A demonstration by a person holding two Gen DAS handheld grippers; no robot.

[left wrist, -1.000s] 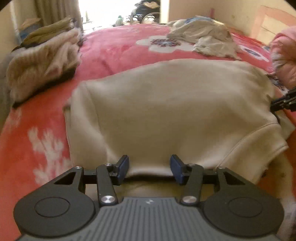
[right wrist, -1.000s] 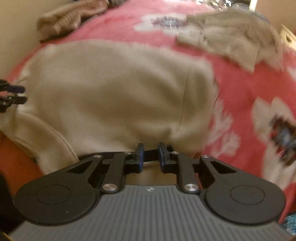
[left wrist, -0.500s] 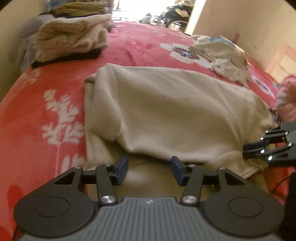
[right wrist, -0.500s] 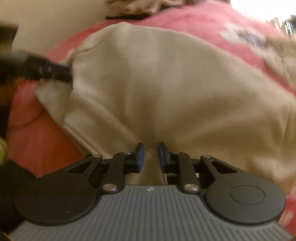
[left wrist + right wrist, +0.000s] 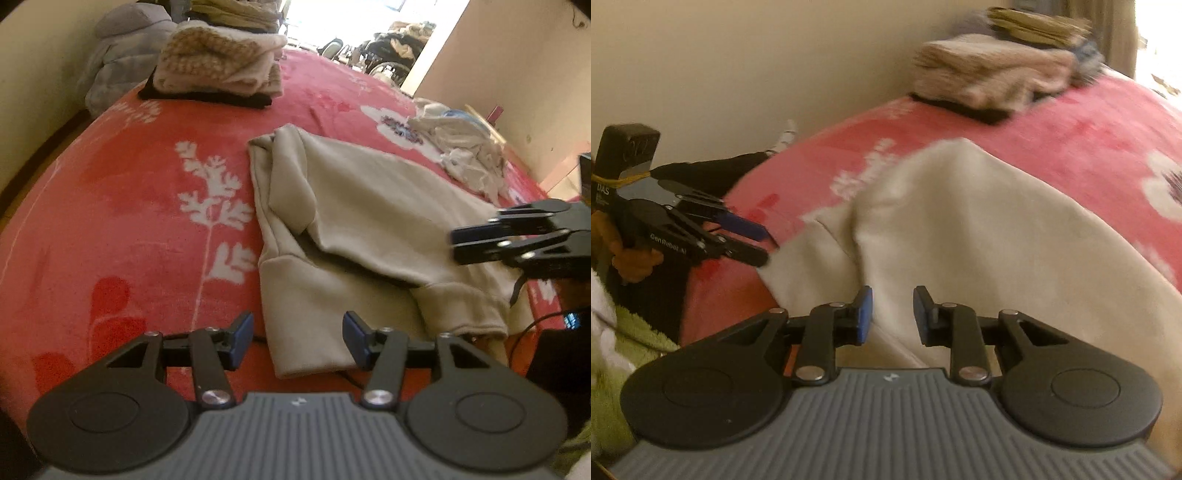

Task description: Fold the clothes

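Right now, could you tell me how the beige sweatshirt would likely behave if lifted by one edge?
The sweatshirt would probably droop: its folded layers already sag and crease. It looks thick, with ribbed cuffs, so likely weighty for cloth, and unlikely to slide on the fuzzy blanket.

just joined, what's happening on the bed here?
A person with a two-finger gripper in each hand is folding a beige sweatshirt on a red floral blanket. It lies partly folded, with one layer turned over. The left gripper is open over its near edge, gripping nothing. The right gripper has just been opening; fabric shows between its jaws, but the pads are not pressing it. Already folded clothes are stacked at the far end, and a loose pale heap waits.
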